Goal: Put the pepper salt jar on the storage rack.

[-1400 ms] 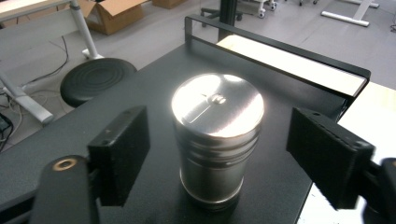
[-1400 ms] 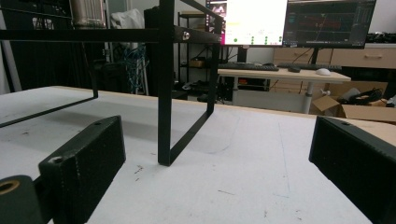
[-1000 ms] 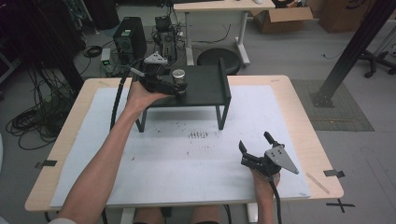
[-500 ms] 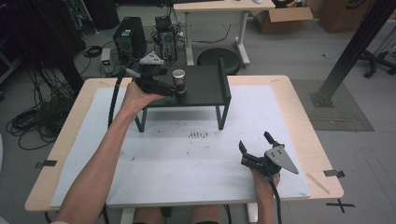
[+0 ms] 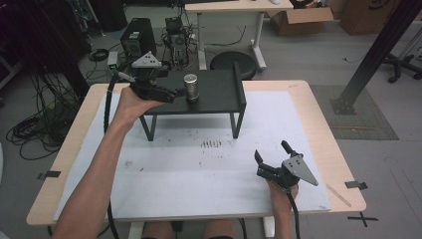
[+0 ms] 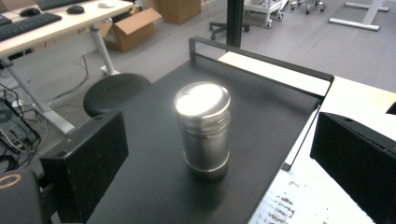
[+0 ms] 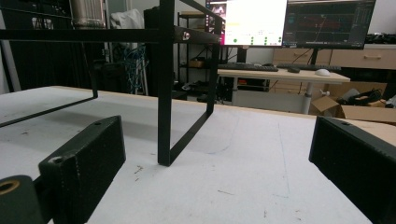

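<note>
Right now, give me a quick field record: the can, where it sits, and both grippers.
can: metal can, upright, lid on
support: black raised shelf, can at its left part
left gripper: open, beside can, fingers apart from it
right gripper: open, holding nothing, low over white table mat
contact: none visible

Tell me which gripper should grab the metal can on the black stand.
Left. The left gripper sits open at the can, which stands between its jaws on the stand. The right gripper rests low on the table, far off.
</note>
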### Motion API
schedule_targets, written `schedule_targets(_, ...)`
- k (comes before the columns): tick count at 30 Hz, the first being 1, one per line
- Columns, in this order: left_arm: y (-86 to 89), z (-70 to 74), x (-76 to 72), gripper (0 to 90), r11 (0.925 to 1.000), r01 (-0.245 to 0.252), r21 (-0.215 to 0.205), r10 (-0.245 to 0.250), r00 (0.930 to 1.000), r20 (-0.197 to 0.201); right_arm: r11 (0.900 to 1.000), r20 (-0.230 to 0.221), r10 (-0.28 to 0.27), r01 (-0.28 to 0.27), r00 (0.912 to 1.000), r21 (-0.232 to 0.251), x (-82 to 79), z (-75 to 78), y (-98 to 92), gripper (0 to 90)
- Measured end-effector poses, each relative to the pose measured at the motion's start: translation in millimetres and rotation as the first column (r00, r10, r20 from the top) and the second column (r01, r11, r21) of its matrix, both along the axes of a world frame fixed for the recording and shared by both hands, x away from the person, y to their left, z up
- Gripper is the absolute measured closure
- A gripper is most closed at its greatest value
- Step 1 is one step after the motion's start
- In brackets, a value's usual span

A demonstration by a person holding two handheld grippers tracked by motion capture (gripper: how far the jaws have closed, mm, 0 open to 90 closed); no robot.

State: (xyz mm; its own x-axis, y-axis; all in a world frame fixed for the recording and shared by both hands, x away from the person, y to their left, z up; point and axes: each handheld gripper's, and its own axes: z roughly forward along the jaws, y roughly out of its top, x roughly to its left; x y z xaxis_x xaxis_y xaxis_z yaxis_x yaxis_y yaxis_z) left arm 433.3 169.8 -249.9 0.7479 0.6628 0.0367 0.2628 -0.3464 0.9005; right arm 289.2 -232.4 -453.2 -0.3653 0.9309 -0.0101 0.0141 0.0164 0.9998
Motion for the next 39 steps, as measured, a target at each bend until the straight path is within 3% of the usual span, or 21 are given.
schedule_targets(2, 6.0, 4.1, -7.3, 4.5, 0.9999, -0.007, -0.011, 0.008, 0.9997, 0.022, 1.0, 0.0, 0.0, 0.0, 1.0, -0.001, 0.0, 0.0, 0.1, 3.3)
schedule_targets(9, 20.9, 5.7, -21.3, 4.6, 0.9996, -0.017, -0.024, 0.017, 0.9995, 0.026, 1.0, 0.0, 0.0, 0.0, 1.0, -0.001, 0.0, 0.0, 0.2, 3.3)
schedule_targets(18, 42.2, 3.3, -43.5, 4.7, 0.9986, -0.041, -0.032, 0.043, 0.9972, 0.061, 1.0, 0.0, -0.001, 0.001, 1.0, -0.003, -0.2, 0.0, 0.4, 3.3)
schedule_targets(26, 64.7, -12.0, -58.1, 4.6, 0.9952, -0.063, -0.075, 0.068, 0.9959, 0.061, 1.0, 0.0, -0.001, 0.001, 1.0, -0.003, -0.2, 0.0, 0.4, 3.3)
schedule_targets(39, 93.5, -37.1, -84.5, 4.5, 0.9902, -0.094, -0.103, 0.102, 0.9916, 0.079, 1.0, 0.0, -0.001, 0.001, 1.0, -0.003, -0.2, 0.0, 0.4, 3.3)
